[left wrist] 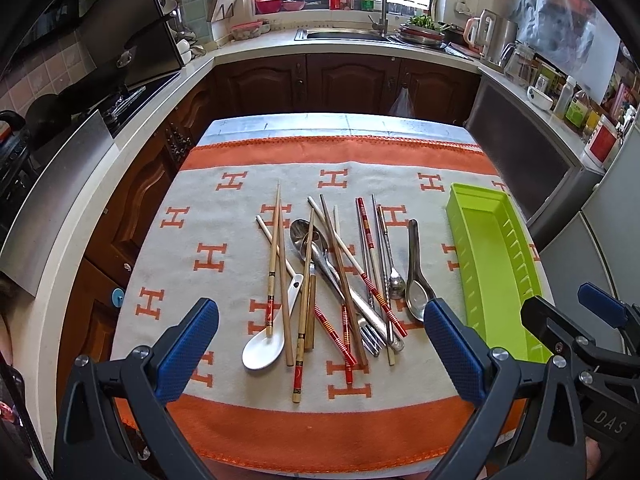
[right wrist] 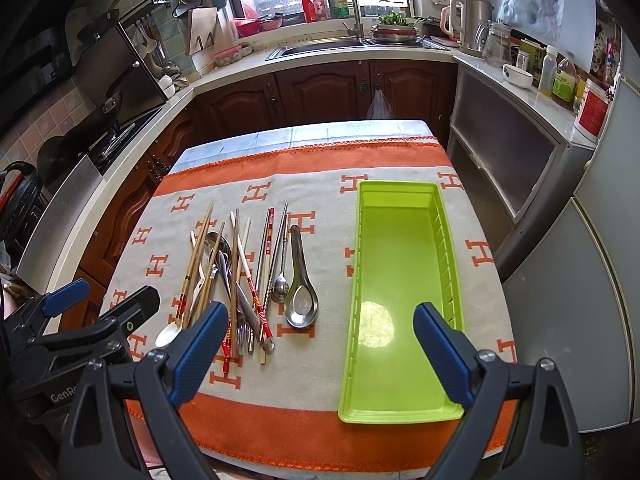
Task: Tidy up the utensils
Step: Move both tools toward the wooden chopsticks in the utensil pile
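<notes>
Both hand-held grippers hover at the near edge of the table, above the orange-and-grey cloth (left wrist: pixel 224 248), holding nothing.

Utensil pile (left wrist: pixel 332 280) — chopsticks, spoons, a fork, all tangled — lies at 12 o'clock from the left gripper (left wrist: pixel 320 344), directly between its spread fingers. Long axes run mostly near-to-far, along the gripper's line of sight, with a few chopsticks crossed at a slant. White ceramic spoon (left wrist: pixel 262 350) sits nearest, at about 11 o'clock, bowl toward the camera. Steel spoon (left wrist: pixel 418 292) lies at 1 o'clock, a little apart from the pile on its right edge.

Green tray (right wrist: pixel 400 280) is empty, long axis also near-to-far, at 12 to 1 o'clock from the right gripper (right wrist: pixel 320 348). From that gripper the pile falls at 11 o'clock, the steel spoon (right wrist: pixel 301 300) being its closest piece.

Judgement: nothing sorted yet. The left gripper is the nearer one to the pile; the right is the nearer one to the tray. Since the utensils lie along the fingers' forward axis, a grasp across a handle looks workable without much wrist turn.

Left gripper: jaws wide apart, touching nothing. Right gripper: likewise wide — empty, clear of cloth and tray.

Risk: crossed chopsticks may drag neighbours when one is lifted.
</notes>
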### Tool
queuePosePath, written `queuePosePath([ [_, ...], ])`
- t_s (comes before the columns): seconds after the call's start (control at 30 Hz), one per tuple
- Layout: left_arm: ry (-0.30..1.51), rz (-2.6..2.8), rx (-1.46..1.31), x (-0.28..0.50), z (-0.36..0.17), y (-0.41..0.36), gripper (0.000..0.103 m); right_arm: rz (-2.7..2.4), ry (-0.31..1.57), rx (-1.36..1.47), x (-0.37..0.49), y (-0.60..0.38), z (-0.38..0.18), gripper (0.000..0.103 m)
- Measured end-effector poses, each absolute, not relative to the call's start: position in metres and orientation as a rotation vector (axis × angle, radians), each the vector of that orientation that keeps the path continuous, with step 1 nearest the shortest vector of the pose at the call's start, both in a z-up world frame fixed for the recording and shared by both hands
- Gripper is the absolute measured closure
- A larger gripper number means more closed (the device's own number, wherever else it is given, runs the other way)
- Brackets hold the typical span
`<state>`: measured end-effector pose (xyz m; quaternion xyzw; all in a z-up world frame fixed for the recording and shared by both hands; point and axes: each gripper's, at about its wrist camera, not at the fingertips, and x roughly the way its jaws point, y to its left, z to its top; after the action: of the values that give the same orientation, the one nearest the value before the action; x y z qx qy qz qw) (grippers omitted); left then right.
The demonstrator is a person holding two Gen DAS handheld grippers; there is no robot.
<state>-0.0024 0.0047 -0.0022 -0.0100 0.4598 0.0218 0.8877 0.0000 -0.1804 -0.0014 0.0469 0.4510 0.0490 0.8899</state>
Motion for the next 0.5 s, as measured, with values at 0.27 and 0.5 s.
queuePosePath([
  [0.27,0.972,0.053,-0.004,-0.0028,-0.0049,0.0035,0.002,0.103,0.947,0.089,-0.0016,-0.1771,-0.0029,0.010],
  [0.5,0.985,0.050,-0.010,-0.0031,-0.0085,0.0053,0.002,0.106,0.956,0.091,-0.0002,-0.1759,-0.0049,0.011],
])
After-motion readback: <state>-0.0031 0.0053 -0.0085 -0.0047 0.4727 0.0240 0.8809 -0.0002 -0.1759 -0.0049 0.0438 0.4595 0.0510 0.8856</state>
